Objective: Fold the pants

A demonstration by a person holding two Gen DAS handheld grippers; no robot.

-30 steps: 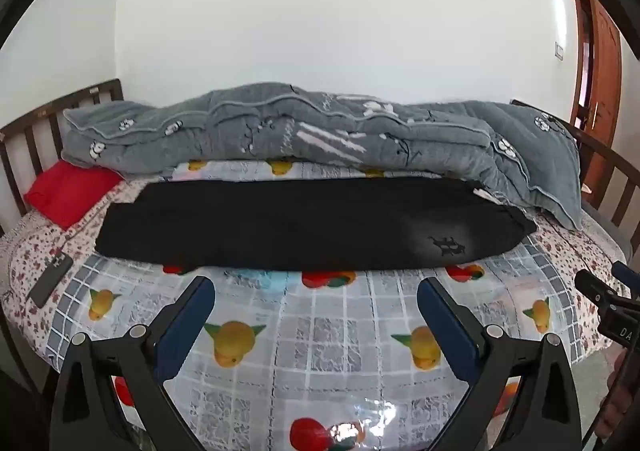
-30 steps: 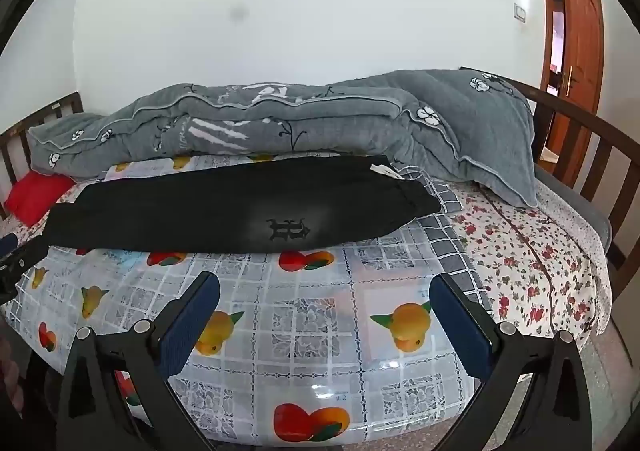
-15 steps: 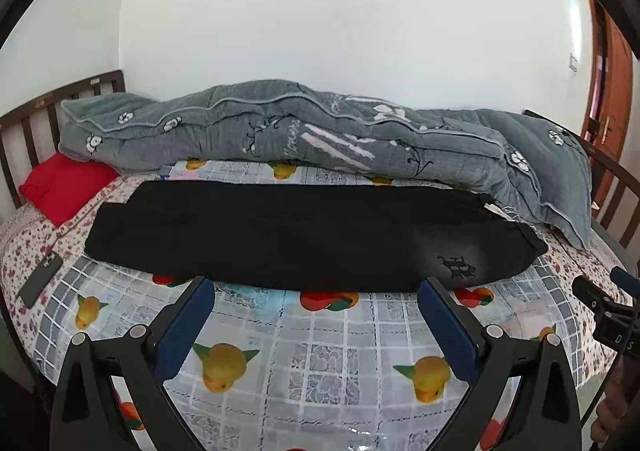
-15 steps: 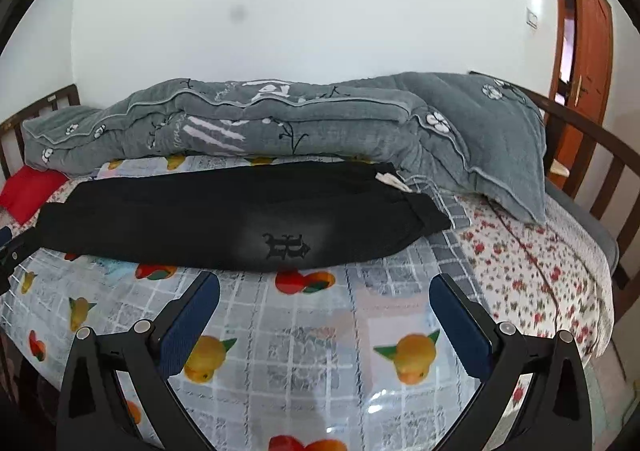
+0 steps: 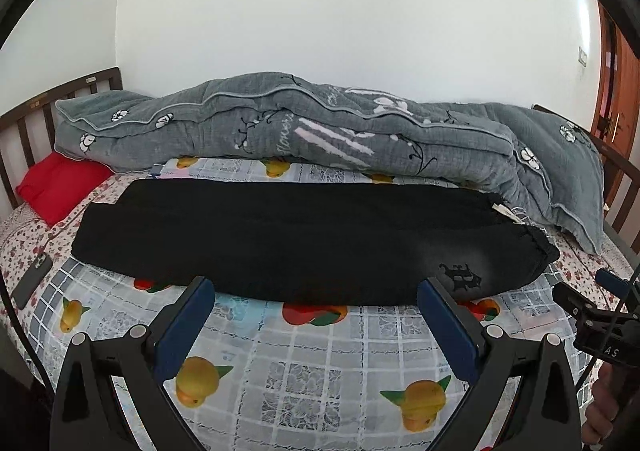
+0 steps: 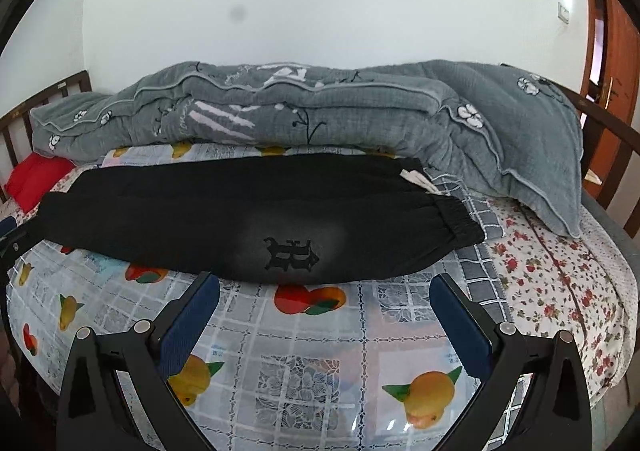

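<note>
Black pants (image 5: 304,235) lie flat across the bed, folded lengthwise, one leg on the other, waistband at the right. A dark embroidered logo (image 6: 291,254) sits near the front edge. The pants also show in the right wrist view (image 6: 240,219). My left gripper (image 5: 316,293) is open and empty, just short of the pants' front edge near their middle. My right gripper (image 6: 325,289) is open and empty, just short of the front edge below the logo. The right gripper's tip also shows at the right edge of the left wrist view (image 5: 588,311).
A rolled grey quilt (image 5: 320,135) lies behind the pants along the wall. A red pillow (image 5: 60,183) and a dark phone (image 5: 32,281) are at the left. Wooden bed rails (image 6: 600,123) run on both sides. The fruit-print plastic sheet (image 6: 312,363) covers the bed's front part.
Both grippers have moved forward towards the pants, which now look larger and closer. Both stay open. The pants have not moved.
</note>
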